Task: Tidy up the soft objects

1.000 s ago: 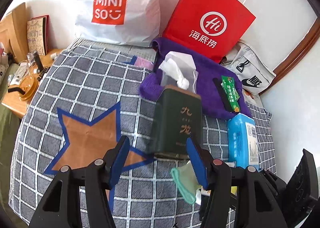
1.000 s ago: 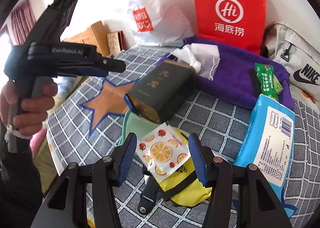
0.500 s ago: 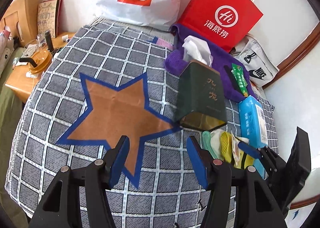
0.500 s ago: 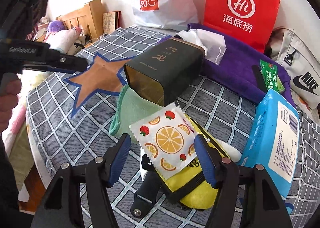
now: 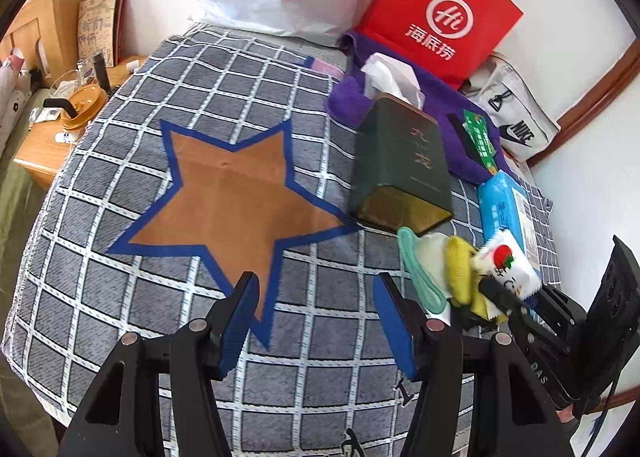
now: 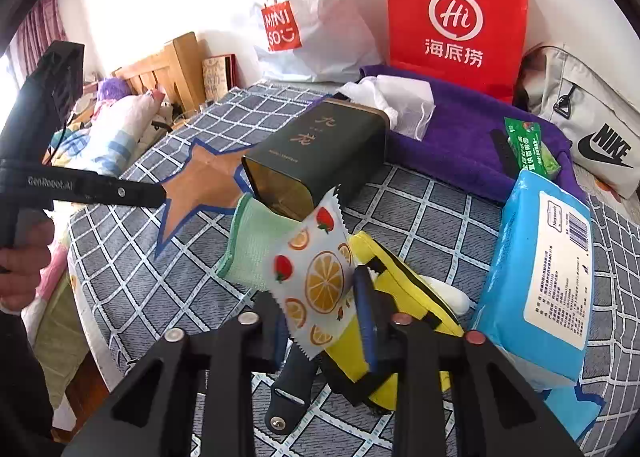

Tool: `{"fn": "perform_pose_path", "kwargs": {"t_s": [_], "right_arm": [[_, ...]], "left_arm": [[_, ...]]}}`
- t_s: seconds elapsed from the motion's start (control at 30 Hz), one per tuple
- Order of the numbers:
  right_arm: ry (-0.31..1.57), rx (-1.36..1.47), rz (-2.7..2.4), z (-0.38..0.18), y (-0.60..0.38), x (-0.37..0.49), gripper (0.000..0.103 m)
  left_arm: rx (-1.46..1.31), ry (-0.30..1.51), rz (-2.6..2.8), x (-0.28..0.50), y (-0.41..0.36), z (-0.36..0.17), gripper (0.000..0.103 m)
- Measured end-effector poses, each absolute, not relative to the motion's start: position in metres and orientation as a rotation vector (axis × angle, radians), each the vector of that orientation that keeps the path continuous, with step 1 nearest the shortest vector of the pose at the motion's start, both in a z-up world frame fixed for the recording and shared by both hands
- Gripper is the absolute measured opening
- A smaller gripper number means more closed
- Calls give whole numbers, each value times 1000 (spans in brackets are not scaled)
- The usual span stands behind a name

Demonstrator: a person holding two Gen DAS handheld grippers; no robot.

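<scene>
My right fingers (image 6: 320, 321) are closing on the fruit-printed white sachet (image 6: 316, 277) above the yellow pouch (image 6: 392, 289); it's a corner grip that may slip. Left fingers (image 5: 316, 321) half-open, empty.

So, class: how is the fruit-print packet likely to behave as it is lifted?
The fruit-print packet looks thin and flat, so probably light. It stands up from the right hand-held gripper, whose jaws are closing on its lower part, without drooping, so likely fairly crisp. Its glossy wrapper may slip from a light pinch.
</scene>
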State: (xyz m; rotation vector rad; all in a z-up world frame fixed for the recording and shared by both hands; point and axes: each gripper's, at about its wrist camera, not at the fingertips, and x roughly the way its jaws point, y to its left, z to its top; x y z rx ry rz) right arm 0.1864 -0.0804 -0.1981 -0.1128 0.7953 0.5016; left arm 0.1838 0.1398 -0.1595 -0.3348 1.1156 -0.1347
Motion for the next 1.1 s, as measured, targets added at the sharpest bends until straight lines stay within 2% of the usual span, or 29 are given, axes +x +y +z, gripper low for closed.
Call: {"fn": "perform_pose_path", "kwargs": {"t_s": [0.03,0.33,0.8,0.97,1.0,1.1], "right_arm": [[797,-111,499,-197,-82,186,9],[737,-30,472,-184,-115,163,4],[666,117,405,-181,-189,108,3],[703,124,350,-194,-206,98,3],[719,126,329,-200,-210,99,3],[752,124,281,-213,-216,102,3]], "left_arm": [[-329,1116,-141,183,136,-159,57],[-285,1105,-196,172,99,-159,57],[-335,1093,-217,197,56,-181,57],[-361,1097,-228,206,50,-189,55],[-360,1095,-231,207,48,-190,54],[-350,1097,-242,210,45,-193,40]]}}
